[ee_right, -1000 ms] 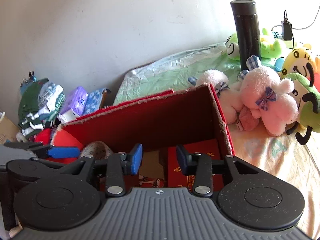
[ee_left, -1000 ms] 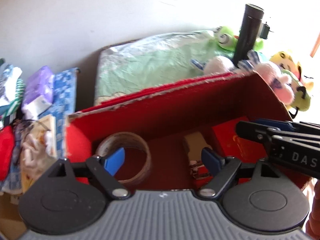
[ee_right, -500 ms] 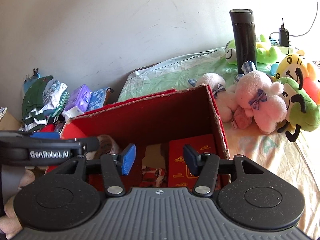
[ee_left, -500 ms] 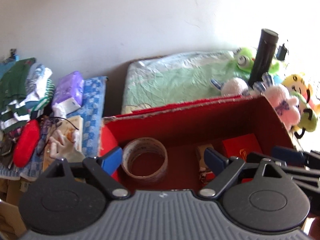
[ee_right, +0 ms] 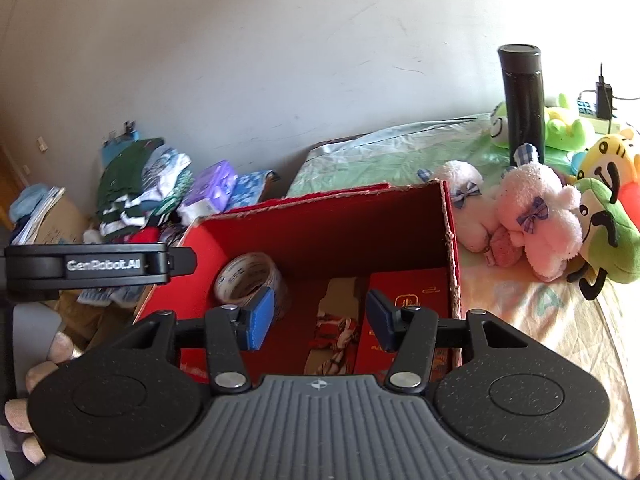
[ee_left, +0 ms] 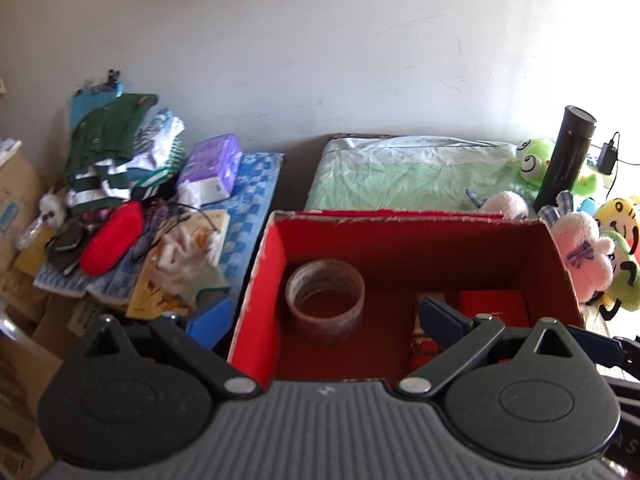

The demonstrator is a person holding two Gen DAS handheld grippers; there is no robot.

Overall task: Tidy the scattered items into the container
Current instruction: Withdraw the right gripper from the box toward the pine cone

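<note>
Both grippers were held empty above the red box (ee_left: 400, 222), L gripper (ee_left: 324, 320) just spread wide, R gripper (ee_right: 320, 320) half-open, apparently since the tape roll (ee_left: 325, 300) & red packet (ee_right: 408, 300) already lay inside.

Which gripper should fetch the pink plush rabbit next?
Right, probably. The pink plush rabbit lies just beyond the red box on the right gripper's side; its jaws are open and empty.

Your box (ee_left: 400, 236) and its neighbours
In the box, tape roll (ee_left: 325, 297) sits left; pillow (ee_left: 404, 172) behind it, plush toys (ee_right: 536, 216) right.
</note>
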